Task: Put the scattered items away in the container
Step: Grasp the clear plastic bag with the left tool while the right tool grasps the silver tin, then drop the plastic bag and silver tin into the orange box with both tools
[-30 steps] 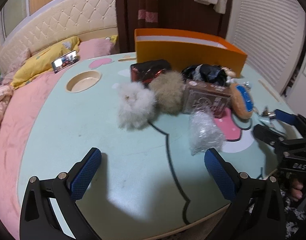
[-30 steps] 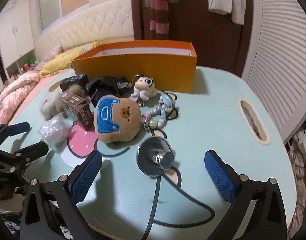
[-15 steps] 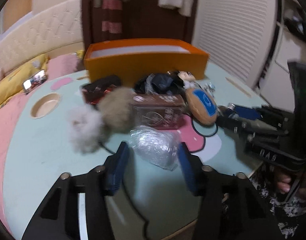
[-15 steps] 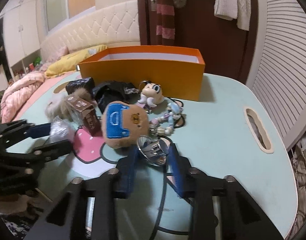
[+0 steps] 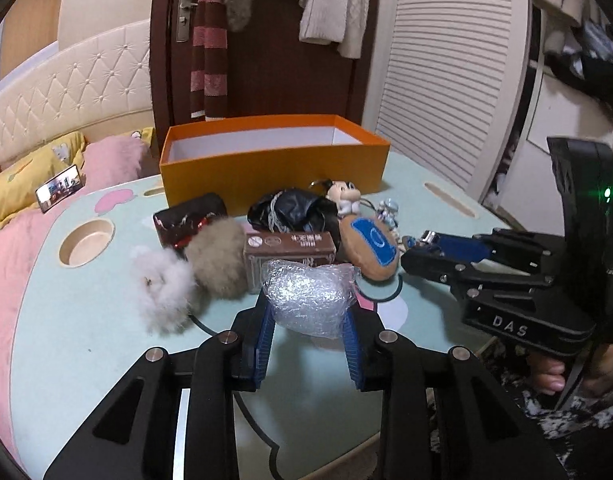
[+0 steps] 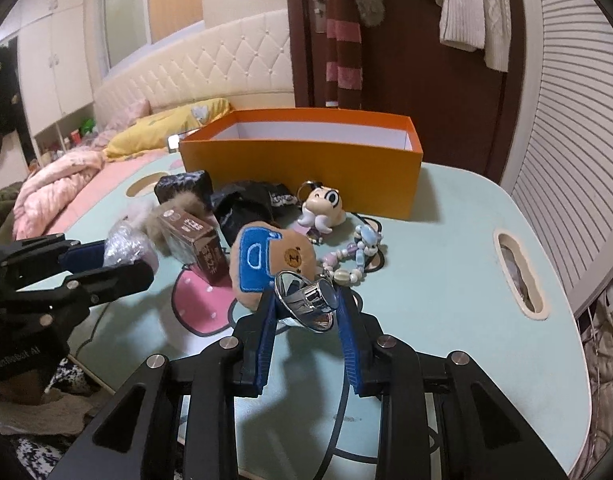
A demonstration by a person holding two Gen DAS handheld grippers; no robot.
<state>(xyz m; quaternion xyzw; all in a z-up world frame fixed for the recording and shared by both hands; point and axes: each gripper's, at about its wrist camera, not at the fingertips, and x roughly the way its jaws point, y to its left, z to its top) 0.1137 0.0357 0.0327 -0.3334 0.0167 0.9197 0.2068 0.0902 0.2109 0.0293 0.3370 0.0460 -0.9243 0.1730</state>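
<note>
An open orange box (image 5: 274,160) stands at the table's far side; it also shows in the right wrist view (image 6: 306,164). My left gripper (image 5: 308,312) is shut on a clear crumpled plastic bag (image 5: 306,300), lifted off the table. My right gripper (image 6: 306,308) is shut on a shiny metal funnel (image 6: 306,304), also lifted. In front of the box lie a white pompom (image 5: 162,292), a tan pompom (image 5: 218,260), a brown carton (image 5: 290,248), a dark pouch (image 5: 190,216), a black bag (image 5: 290,208), a bear plush (image 6: 270,260), a cartoon figure keychain (image 6: 322,208) and a bead chain (image 6: 358,256).
The mint table (image 6: 446,280) has a round cup recess (image 5: 86,240) at the left and a handle slot (image 6: 518,276) at the right. A bed with pink and yellow bedding (image 5: 22,184) and a phone (image 5: 60,188) lies beyond the left edge.
Both grippers moved forward and shut: the left on the plastic bag, the right on the metal funnel. Both items are now lifted off the table.
</note>
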